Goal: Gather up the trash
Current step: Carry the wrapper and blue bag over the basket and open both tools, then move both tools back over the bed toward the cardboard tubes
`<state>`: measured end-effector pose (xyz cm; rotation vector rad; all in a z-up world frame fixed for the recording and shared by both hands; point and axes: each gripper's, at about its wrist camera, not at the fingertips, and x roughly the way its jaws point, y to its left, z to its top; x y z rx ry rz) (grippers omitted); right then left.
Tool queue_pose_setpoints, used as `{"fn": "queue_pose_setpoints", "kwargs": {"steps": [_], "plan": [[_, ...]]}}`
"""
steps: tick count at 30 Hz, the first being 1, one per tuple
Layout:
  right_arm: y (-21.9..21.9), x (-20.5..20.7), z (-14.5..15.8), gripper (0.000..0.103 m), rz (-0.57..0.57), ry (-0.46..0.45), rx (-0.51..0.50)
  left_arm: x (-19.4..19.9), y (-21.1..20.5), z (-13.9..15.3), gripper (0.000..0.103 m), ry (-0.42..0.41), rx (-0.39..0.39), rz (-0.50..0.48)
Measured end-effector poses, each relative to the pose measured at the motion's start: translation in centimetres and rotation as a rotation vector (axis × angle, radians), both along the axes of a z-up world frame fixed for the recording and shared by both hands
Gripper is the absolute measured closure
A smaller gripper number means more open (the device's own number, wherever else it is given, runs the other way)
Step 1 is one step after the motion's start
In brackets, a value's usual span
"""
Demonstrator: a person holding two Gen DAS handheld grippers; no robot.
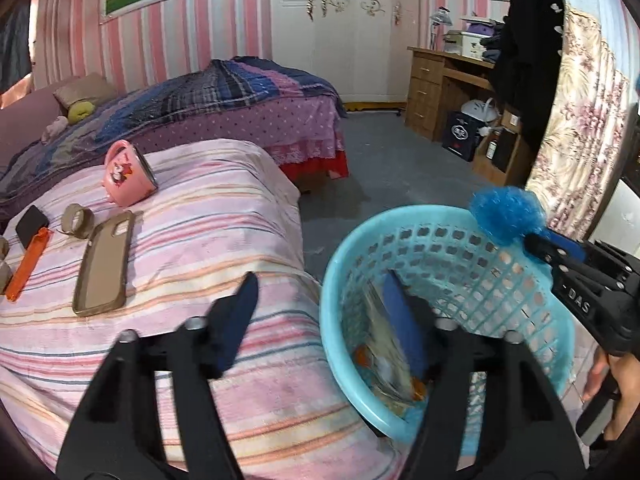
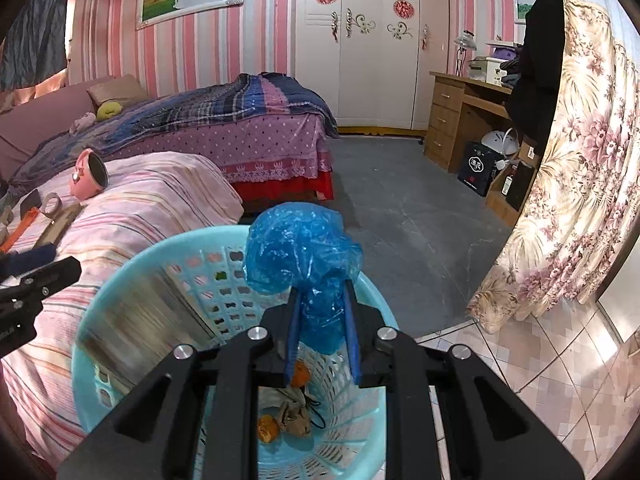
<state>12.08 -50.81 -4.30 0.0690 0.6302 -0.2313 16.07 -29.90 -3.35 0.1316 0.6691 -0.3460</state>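
Right hand-held gripper (image 2: 322,316) clamps blue bag (image 2: 300,256) above basket rim (image 2: 132,264) | left hand-held gripper (image 1: 320,316) spread

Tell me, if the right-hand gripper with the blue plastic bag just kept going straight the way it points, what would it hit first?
Probably the far rim of the light blue basket. The right gripper, shut on the crumpled blue bag, hangs over the basket's opening; beyond lies grey floor. Depth is hard to judge.

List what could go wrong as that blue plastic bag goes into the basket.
1. The crumpled blue plastic bag bulges far beyond the right gripper; released here, it may snag on the rim of the basket or drift out.
2. The left gripper is open astride the near rim; a bump might tip the basket.
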Motion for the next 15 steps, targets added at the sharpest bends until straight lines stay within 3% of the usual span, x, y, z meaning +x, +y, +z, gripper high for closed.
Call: {"fn": "queue_pose_setpoints", "kwargs": {"steps": [5,7,8,11,15], "plan": [[-0.3,0.1,-0.4,0.078,0.003,0.010,0.008,0.6,1.0,0.1,0.020,-0.008,0.009,0.024],[-0.1,0.3,-0.6,0.050,0.000,0.020,0.004,0.7,1.6,0.3,0.014,-0.018,0.013,0.040],[0.0,0.3,-0.6,0.031,-0.003,0.017,-0.003,0.8,1.9,0.4,0.013,-0.025,0.013,0.050],[0.5,0.3,-0.7,0.029,-0.002,0.014,-0.012,0.9,3.1,0.9,0.010,-0.032,-0.002,0.065],[1.0,0.5,-0.5,0.015,-0.016,0.008,-0.018,0.9,4.7,1.2,0.007,-0.047,-0.008,0.084]]}}
